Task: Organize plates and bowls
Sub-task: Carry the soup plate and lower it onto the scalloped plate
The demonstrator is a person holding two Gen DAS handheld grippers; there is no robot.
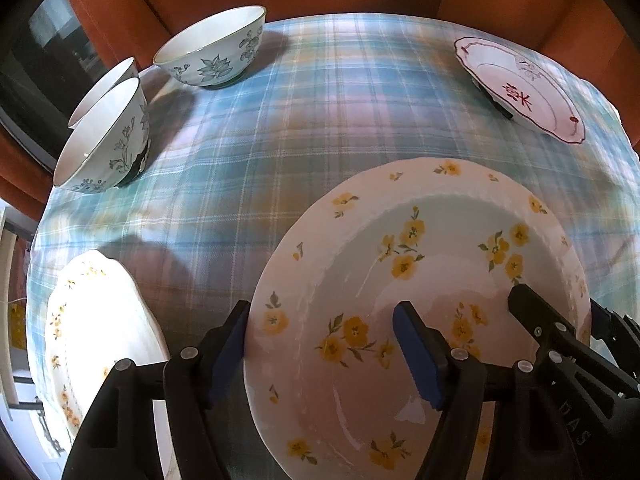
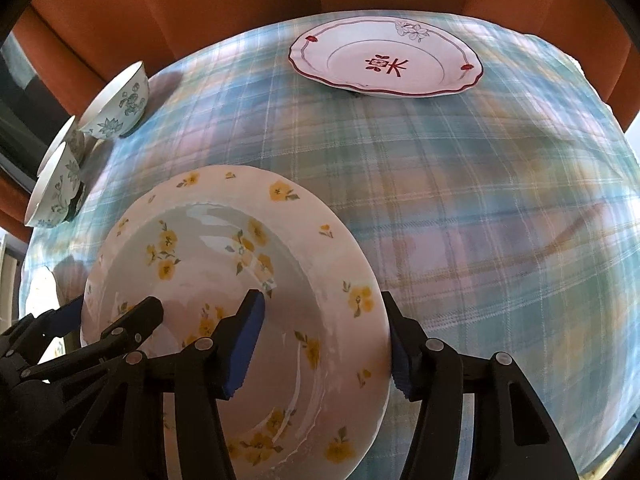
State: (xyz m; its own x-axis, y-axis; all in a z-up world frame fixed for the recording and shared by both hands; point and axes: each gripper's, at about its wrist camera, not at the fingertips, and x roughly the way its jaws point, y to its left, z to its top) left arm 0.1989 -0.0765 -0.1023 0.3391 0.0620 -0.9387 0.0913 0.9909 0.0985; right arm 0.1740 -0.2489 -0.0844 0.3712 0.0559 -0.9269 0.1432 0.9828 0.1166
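A large white plate with yellow flowers [image 1: 420,280] [image 2: 224,264] lies low in both views on the plaid cloth. My left gripper [image 1: 322,312] [image 2: 116,304] straddles its left rim. The outer pad touches the rim edge, and the inner finger stands over the well, clear of the wall. My right gripper [image 2: 320,300] [image 1: 556,300] straddles the opposite rim the same way. Both stand open around the rim. I cannot tell whether the plate is lifted. A second yellow-flowered plate [image 1: 92,320] [image 2: 42,292] lies to the left.
Three white bowls with blue-green leaves stand at the far left: one apart [image 1: 212,52] [image 2: 120,108] and two close together [image 1: 104,136] [image 2: 56,188]. A red-trimmed plate [image 1: 520,88] [image 2: 384,60] sits at the far right. The round table [image 2: 480,220] has orange seating behind it.
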